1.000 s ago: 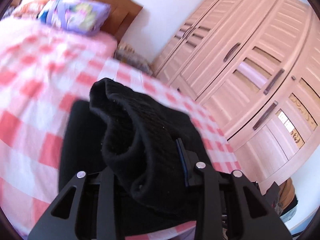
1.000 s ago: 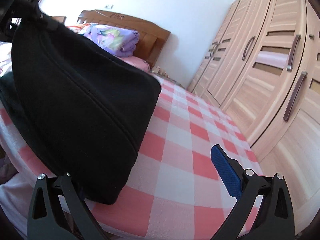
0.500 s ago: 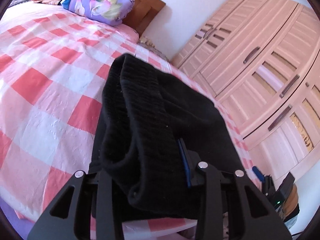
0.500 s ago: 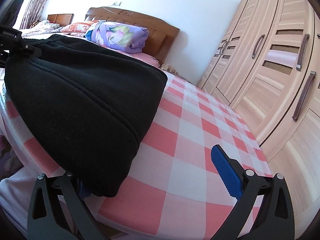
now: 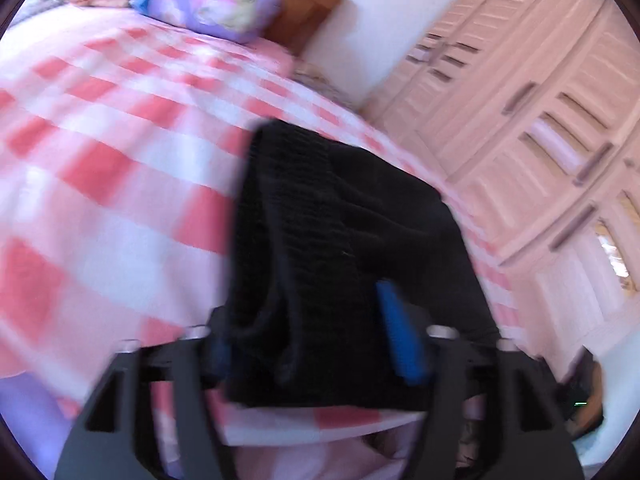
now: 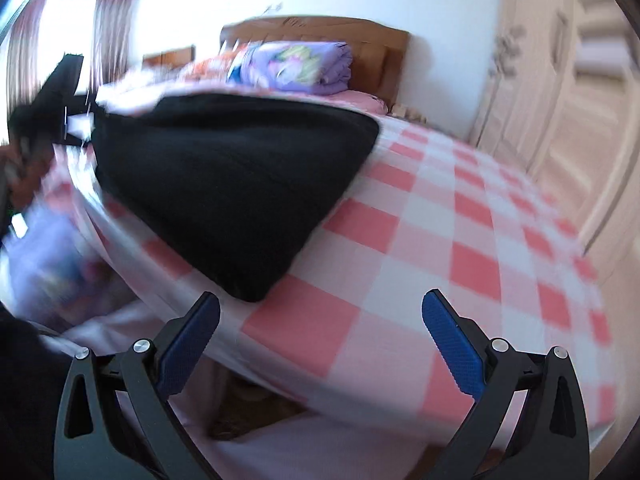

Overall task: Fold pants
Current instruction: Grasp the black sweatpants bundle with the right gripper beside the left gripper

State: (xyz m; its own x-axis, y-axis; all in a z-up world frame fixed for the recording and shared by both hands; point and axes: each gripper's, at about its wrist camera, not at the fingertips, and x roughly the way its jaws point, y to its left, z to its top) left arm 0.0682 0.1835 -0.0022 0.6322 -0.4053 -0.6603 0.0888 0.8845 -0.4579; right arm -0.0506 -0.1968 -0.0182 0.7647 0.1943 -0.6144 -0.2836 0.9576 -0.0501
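The black pants (image 5: 328, 248) lie folded on the pink checked bed (image 5: 100, 168) near its front edge. In the left wrist view my left gripper (image 5: 316, 344) has its blue pads on either side of the ribbed waistband; the frame is blurred, so the grip is unclear. In the right wrist view the pants (image 6: 240, 184) lie as a flat black bundle, one corner near the bed edge. My right gripper (image 6: 320, 344) is open and empty, drawn back just off that corner.
A folded purple quilt (image 6: 296, 66) lies by the wooden headboard (image 6: 320, 32). A tall pale wooden wardrobe (image 5: 540, 128) stands close along the bed's far side. The bed edge (image 6: 248, 344) drops off just under my right gripper.
The left gripper has lowered the waistband onto the bed and its pads have spread wider. The right gripper has pulled back from the pants corner, clear of the cloth.
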